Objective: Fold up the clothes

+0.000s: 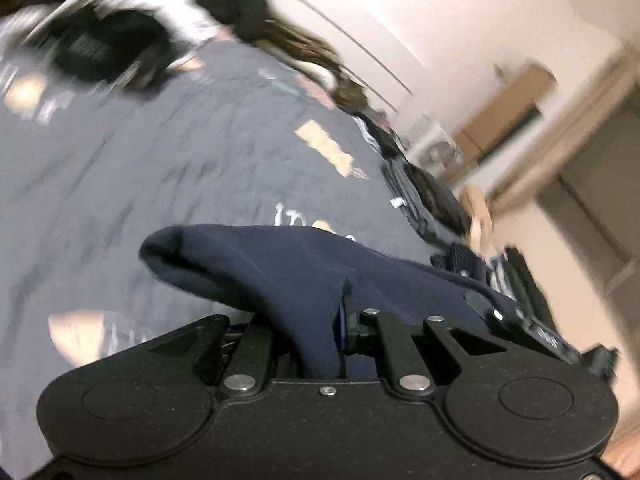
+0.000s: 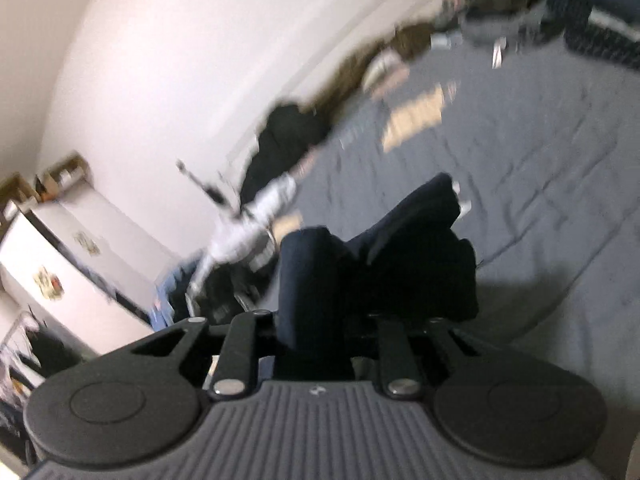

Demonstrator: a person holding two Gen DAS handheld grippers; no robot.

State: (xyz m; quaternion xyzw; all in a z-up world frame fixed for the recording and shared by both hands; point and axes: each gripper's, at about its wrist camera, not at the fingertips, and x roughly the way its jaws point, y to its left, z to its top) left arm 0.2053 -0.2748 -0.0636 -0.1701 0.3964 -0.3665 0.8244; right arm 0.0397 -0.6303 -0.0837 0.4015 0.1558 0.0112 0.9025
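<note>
You can read nothing here for certain; white lettering on the grey bedspread (image 1: 160,184), just beyond the navy cloth (image 1: 280,272), is too blurred to spell out; stickers on the white cabinet (image 2: 72,264) are illegible too.

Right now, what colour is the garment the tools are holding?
Dark navy garment, plain, clearest in the left wrist view.

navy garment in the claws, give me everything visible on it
The navy garment is a dark blue, soft, matte knit-looking fabric, plain where visible. In the left wrist view a bunched fold of it runs down into the left claw, with a rounded lobe sticking out to the left. In the right wrist view the same cloth is pinched in the right claw, crumpled and trailing forward over the grey bedspread. Both views are motion-blurred; the type of garment cannot be told.
</note>
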